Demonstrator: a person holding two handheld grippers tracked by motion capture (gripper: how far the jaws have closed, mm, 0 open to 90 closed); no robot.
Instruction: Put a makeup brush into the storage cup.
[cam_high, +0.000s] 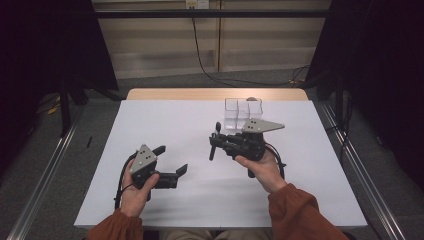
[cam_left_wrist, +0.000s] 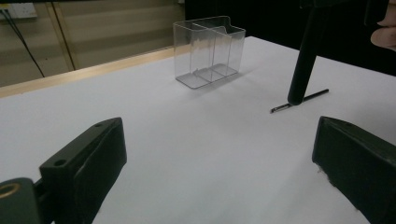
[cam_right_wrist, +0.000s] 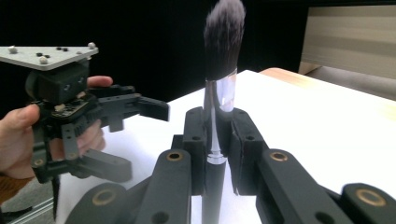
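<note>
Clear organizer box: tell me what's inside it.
The clear organizer box looks empty: through its walls the left gripper view shows only dividers and bare floor. In the high view the right gripper, holding the makeup brush, partly covers its front.

We see the compartment box (cam_high: 243, 114) at the table's (cam_high: 165, 120) far edge, behind the brush (cam_high: 215, 141), right of centre.

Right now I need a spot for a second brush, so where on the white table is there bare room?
The widest free patch is the table top's far-left part, between its left edge and the clear organizer. The right side beyond the right gripper, shut on the makeup brush, is bare too. It's crowded mid-table: a thin black stick lies there, with the open left gripper close by.
</note>
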